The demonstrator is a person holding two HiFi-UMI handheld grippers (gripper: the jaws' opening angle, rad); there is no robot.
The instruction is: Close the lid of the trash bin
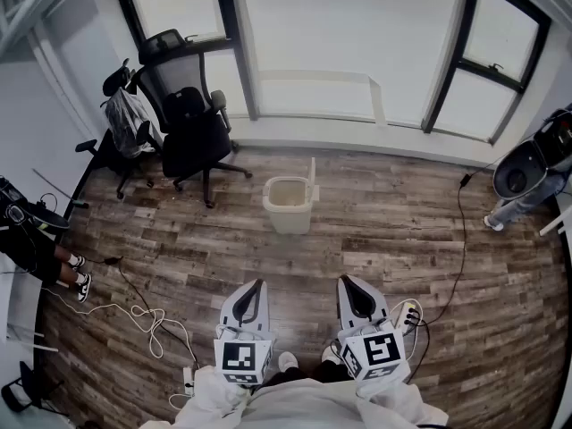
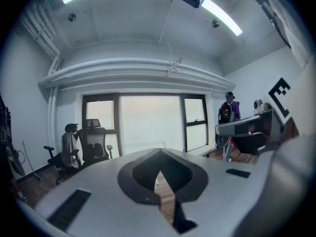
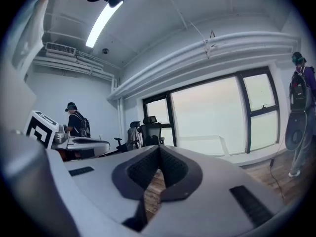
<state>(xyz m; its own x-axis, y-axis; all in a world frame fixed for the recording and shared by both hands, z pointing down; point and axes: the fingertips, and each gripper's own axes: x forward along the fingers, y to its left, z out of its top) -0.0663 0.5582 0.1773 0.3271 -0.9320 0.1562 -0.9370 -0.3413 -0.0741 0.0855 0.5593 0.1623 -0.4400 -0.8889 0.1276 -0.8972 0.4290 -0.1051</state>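
Observation:
A beige trash bin [image 1: 289, 206] stands on the wooden floor in the middle of the head view, near the window wall. Its lid [image 1: 312, 178] is up, upright along the bin's right rim, and the inside looks empty. My left gripper [image 1: 257, 286] and right gripper [image 1: 348, 282] are held side by side low in that view, well short of the bin, both pointing toward it. The jaws of each meet at the tips with nothing between them. In the left gripper view the left gripper [image 2: 159, 155] hides the bin, as the right gripper [image 3: 158, 150] does in its own view.
Two black office chairs [image 1: 191, 134] stand left of the bin by the window. Cables [image 1: 143, 316] trail over the floor at lower left, and a power strip [image 1: 409, 314] lies by my right gripper. One person [image 1: 529, 173] stands far right, another [image 1: 37, 239] at the left edge.

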